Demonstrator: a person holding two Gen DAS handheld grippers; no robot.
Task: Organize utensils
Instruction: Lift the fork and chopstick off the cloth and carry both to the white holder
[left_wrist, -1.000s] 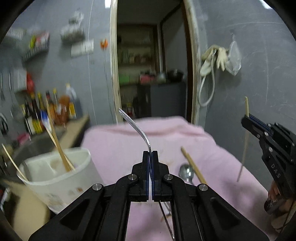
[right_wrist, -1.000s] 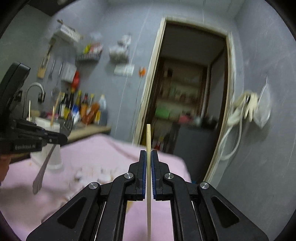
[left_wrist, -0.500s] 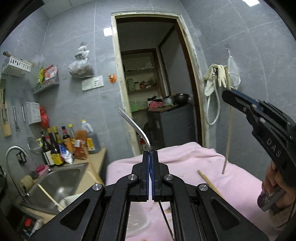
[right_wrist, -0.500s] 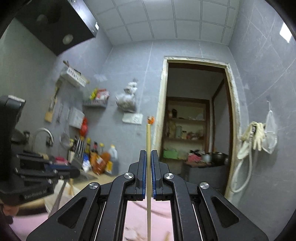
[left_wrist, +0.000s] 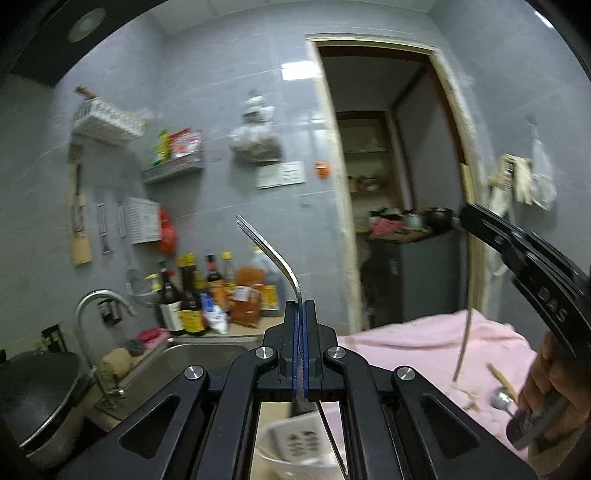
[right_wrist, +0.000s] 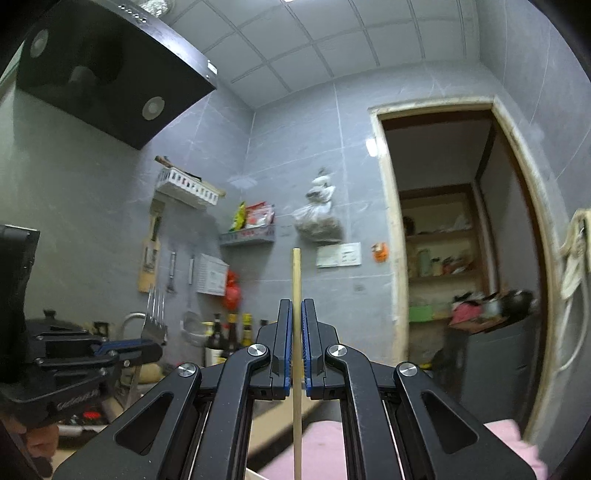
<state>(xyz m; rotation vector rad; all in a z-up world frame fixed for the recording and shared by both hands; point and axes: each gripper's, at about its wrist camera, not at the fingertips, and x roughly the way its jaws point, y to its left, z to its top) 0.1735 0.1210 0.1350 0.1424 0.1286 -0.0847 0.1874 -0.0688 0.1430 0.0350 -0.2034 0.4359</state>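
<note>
- The left gripper (left_wrist: 300, 317) is clamping a metal fork (left_wrist: 271, 254) by its neck, jaws pressed together on it; the prongs are curving up and to the left, in front of the grey tiled wall.
- The right gripper (right_wrist: 296, 325) is pinching a wooden chopstick (right_wrist: 296, 280) between its blue pads, and the stick is standing upright, running above and below the jaws.
- Under the left gripper, a white holder (left_wrist: 295, 443) is sitting, blurred, at the bottom edge of the view.
- A spoon (left_wrist: 500, 398) and a second chopstick (left_wrist: 498, 374) are lying on the pink cloth (left_wrist: 406, 343) to the right.
- A sink (left_wrist: 184, 365) with a tap and a row of bottles (left_wrist: 192, 295) is showing to the left.
</note>
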